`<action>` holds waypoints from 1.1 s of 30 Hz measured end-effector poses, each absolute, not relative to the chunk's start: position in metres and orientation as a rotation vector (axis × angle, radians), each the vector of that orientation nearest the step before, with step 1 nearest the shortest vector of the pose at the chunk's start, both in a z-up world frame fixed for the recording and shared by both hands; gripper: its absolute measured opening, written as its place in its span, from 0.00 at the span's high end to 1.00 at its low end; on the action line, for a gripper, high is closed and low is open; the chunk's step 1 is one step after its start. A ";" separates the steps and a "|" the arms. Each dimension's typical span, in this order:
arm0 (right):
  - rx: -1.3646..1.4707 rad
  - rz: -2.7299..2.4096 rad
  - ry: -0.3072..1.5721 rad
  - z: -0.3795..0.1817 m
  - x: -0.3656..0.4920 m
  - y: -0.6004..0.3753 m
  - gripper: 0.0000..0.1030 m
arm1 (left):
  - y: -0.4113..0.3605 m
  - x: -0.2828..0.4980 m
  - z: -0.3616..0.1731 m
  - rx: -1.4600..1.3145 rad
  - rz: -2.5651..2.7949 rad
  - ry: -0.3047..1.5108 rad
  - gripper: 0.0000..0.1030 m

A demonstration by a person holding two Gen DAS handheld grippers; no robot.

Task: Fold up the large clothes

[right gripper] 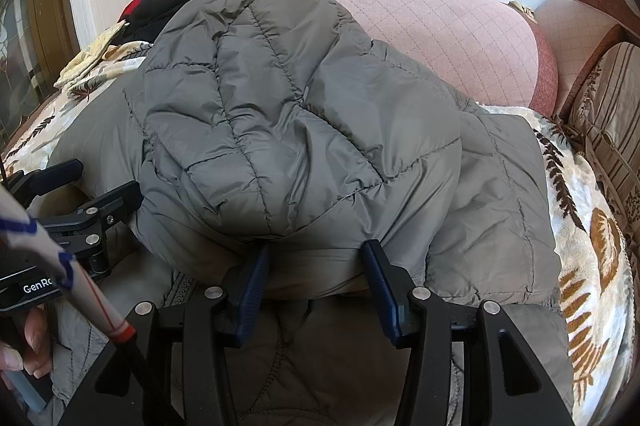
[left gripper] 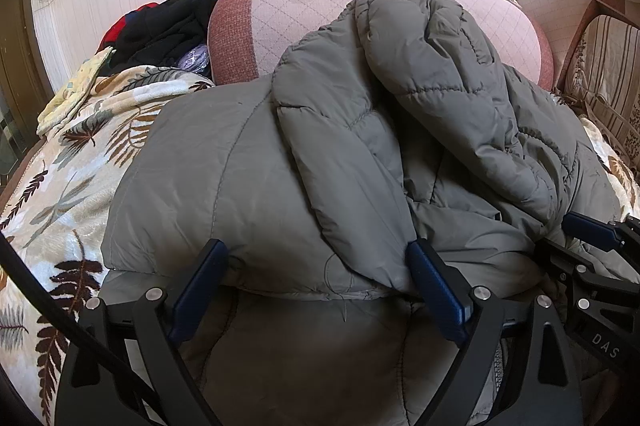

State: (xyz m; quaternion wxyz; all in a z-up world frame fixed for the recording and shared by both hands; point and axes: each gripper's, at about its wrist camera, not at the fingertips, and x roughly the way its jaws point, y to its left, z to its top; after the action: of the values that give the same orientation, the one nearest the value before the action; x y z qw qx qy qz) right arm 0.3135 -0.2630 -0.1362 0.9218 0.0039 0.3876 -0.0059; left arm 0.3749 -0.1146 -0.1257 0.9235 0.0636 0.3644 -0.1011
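Observation:
A large grey quilted jacket point(left gripper: 400, 85) point(right gripper: 300, 105) lies folded in a thick heap on a leaf-patterned blanket point(left gripper: 80, 145) point(right gripper: 592, 226). My left gripper point(left gripper: 316, 254) stands wide open at the near edge of the heap, its blue fingers either side of a padded fold. It also shows at the left of the right wrist view point(right gripper: 92, 181). My right gripper point(right gripper: 316, 256) has its jaws about half apart, closed on a puffy fold at the jacket's near edge. Its fingers show at the right of the left wrist view point(left gripper: 576, 242). A zip edge lies below both grippers.
A pink sofa back point(left gripper: 300, 5) point(right gripper: 440, 17) rises behind the jacket. Dark and red clothes point(left gripper: 168, 21) are piled at the far left. A striped armchair point(left gripper: 608, 73) stands at the right. A person's hand point(right gripper: 24, 346) holds the left gripper's handle.

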 end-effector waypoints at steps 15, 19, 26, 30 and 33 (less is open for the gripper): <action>0.007 -0.013 0.796 -0.136 0.314 -0.262 0.47 | -0.115 0.375 -0.126 0.132 -0.206 0.750 0.10; 0.006 -0.014 0.797 -0.136 0.314 -0.261 0.46 | -0.116 0.375 -0.126 0.133 -0.206 0.750 0.10; 0.006 -0.014 0.797 -0.136 0.314 -0.260 0.45 | -0.116 0.375 -0.126 0.133 -0.205 0.750 0.09; 0.006 -0.015 0.797 -0.136 0.314 -0.260 0.45 | -0.116 0.375 -0.126 0.134 -0.205 0.751 0.09; 0.005 -0.015 0.797 -0.136 0.314 -0.260 0.44 | -0.116 0.375 -0.126 0.134 -0.204 0.750 0.09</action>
State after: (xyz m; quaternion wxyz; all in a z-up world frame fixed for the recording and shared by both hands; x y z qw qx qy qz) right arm 0.3139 -0.2603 -0.1361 0.9217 0.0027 0.3879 -0.0073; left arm 0.3750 -0.1160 -0.1256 0.9232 0.0652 0.3654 -0.0995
